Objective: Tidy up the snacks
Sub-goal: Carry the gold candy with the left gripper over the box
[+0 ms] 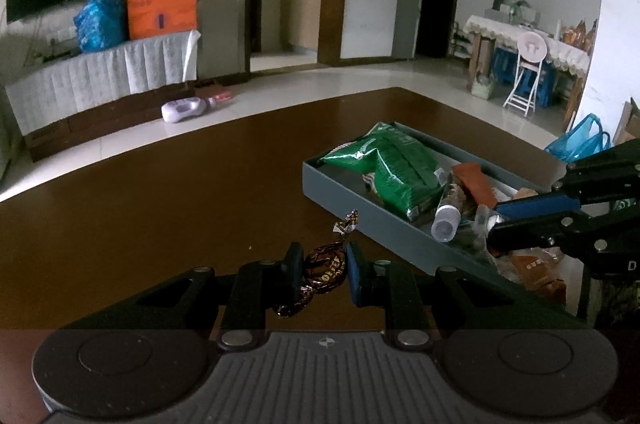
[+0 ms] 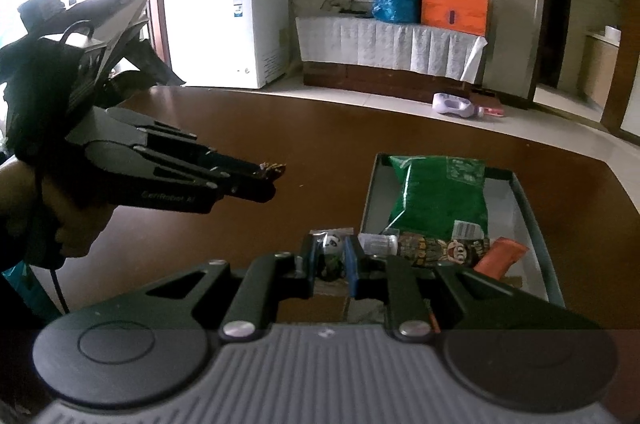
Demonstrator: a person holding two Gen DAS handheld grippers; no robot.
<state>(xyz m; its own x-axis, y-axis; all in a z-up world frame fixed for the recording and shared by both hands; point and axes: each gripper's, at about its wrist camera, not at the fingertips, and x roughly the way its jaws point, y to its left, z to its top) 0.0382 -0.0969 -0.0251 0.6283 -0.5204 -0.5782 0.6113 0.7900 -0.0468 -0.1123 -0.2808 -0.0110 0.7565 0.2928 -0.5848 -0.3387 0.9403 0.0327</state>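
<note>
Left gripper clamps wrapped candy | right gripper pinches panda packet | you're risking slips short of the tray.

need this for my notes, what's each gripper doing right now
left gripper: shut on a brown wrapped candy
right gripper: shut on a small snack packet

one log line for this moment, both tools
left tool: shut on wrapped candy | right tool: shut on small packet | tray: partly filled
</note>
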